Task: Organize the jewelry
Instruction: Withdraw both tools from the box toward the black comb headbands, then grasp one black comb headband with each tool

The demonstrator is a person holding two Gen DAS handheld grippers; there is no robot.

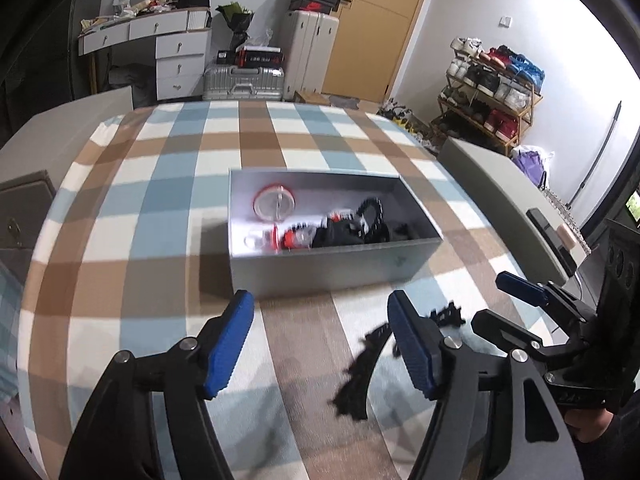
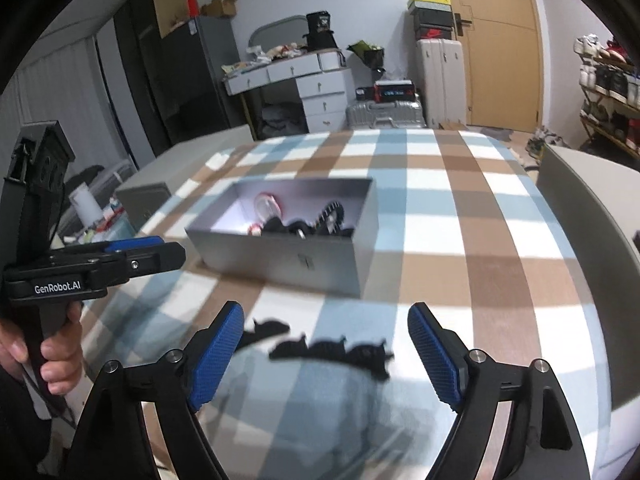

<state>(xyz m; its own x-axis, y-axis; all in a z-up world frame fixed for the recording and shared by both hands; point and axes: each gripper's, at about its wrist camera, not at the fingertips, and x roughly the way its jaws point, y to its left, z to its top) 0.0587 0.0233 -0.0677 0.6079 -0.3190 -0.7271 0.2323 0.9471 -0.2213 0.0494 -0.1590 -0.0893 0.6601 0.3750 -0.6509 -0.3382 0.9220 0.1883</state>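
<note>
A grey open box [image 1: 332,270] [image 2: 280,254] sits on the checked cloth and holds red-and-clear and black jewelry pieces [image 1: 316,224] [image 2: 304,220]. A black spiky necklace [image 1: 362,372] [image 2: 332,350] lies on the cloth in front of the box. My left gripper [image 1: 322,344] is open and empty, with the necklace just inside its right finger. My right gripper [image 2: 326,354] is open, with the necklace lying between its fingers, not gripped. The right gripper also shows in the left wrist view [image 1: 532,300], and the left gripper in the right wrist view [image 2: 132,250].
The checked cloth [image 1: 168,208] [image 2: 460,220] covers a bed. A grey bed frame edge [image 1: 500,184] [image 2: 580,184] runs along the right. A white desk, suitcases, a wooden door and a shoe rack stand behind.
</note>
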